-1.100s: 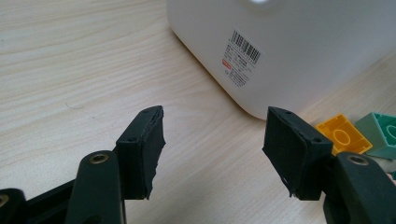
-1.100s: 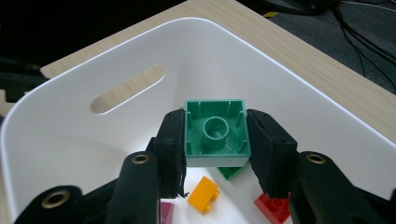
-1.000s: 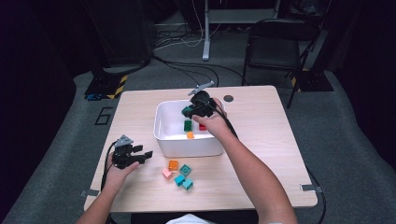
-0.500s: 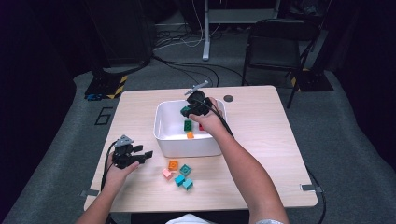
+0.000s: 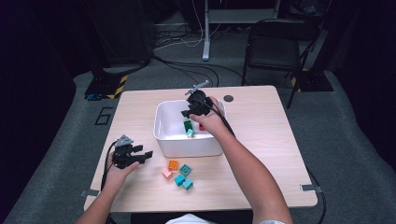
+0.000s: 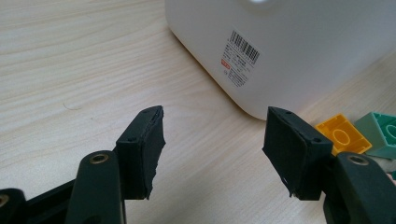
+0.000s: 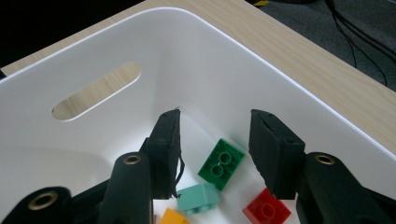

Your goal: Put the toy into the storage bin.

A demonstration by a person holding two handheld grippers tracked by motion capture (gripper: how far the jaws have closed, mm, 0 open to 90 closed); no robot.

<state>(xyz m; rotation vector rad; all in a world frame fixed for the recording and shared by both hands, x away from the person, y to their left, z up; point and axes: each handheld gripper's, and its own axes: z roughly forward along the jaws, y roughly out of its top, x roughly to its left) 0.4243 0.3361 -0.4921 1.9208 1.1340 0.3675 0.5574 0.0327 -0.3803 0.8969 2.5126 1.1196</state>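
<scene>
Green brick in white bin, right fingers just opening above it (nothing held), left fingers open, low over table

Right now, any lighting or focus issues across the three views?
High view: table lit, surroundings nearly black, picture soft. Left gripper view: even light, the bin label's fine print is unreadable. Right gripper view: white bin wall bright but not blown out, blocks reasonably sharp.

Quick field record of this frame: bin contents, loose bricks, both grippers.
bin: white bin, mid-table
in bin: green brick, mint brick, red brick, orange brick
on table: five loose bricks in front of bin
right gripper: over bin, jaws just opening, nothing between
left gripper: jaws open, empty, beside bin
</scene>
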